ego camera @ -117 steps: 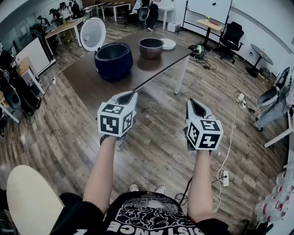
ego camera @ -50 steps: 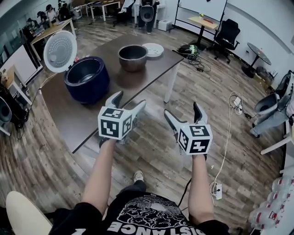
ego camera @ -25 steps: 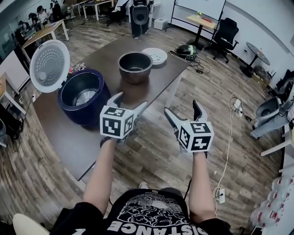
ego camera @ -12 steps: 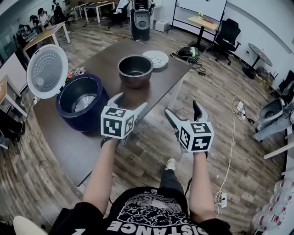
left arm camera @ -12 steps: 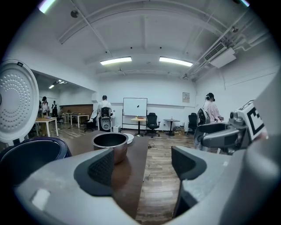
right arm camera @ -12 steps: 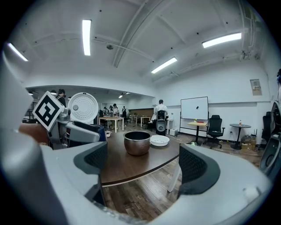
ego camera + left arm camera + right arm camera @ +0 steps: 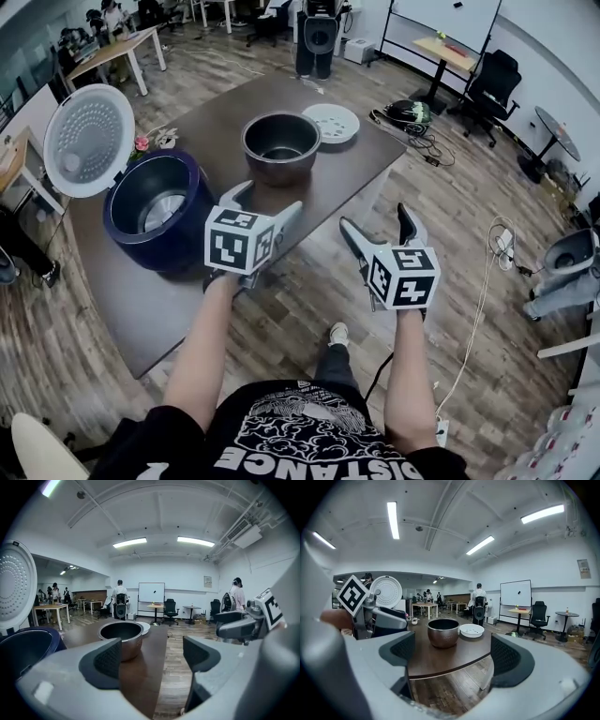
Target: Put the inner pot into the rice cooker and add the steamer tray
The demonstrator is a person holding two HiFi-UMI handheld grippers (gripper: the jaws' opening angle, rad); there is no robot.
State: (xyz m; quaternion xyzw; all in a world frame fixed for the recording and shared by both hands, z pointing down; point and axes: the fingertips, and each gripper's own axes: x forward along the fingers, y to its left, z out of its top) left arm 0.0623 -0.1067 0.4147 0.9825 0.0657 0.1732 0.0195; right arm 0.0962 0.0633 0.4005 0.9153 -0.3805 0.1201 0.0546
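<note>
Your left gripper (image 7: 264,199), right gripper (image 7: 375,217): jaws wide apart, empty, mid-frame. Dark round metal inner pot (image 7: 280,148) upper centre, apart from navy rice cooker (image 7: 150,211).

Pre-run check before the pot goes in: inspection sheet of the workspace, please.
Surface: dark brown table.
Job's things: rice cooker, lid open, no pot inside; inner pot on the table; steamer tray just behind it.
Clutter: small pink object by the cooker, unclear.
Grippers: left tongs and right tongs open, empty.
Cables: white cable on the floor, right side.
Surroundings: office chair, speaker.
</note>
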